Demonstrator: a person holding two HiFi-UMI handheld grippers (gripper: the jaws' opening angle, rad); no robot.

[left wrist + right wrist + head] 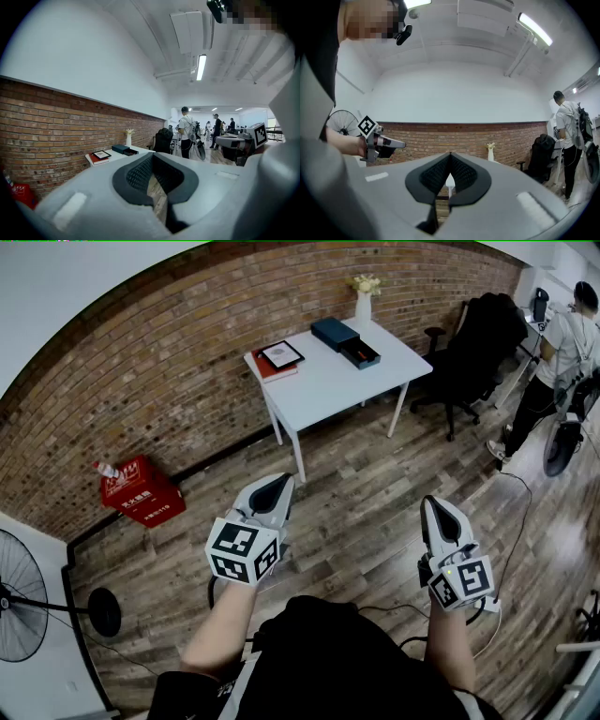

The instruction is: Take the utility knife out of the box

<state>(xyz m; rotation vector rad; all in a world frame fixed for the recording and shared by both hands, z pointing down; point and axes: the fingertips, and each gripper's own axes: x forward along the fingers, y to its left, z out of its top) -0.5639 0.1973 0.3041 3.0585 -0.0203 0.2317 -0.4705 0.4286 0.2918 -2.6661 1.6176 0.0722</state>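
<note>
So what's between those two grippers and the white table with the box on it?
Only bare wooden floor, as the head view shows. The left gripper and right gripper hang well short of the table, where the box sits.

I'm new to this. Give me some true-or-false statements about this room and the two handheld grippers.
The left gripper and right gripper are both shut and empty. True.
The white vase stands on the floor. False: it stands on the white table.
A dark blue box lies on that table. True.
Both grippers are reaching into the box. False: they hover over the wooden floor, well short of the table.
A red box sits by the brick wall. True.
</note>
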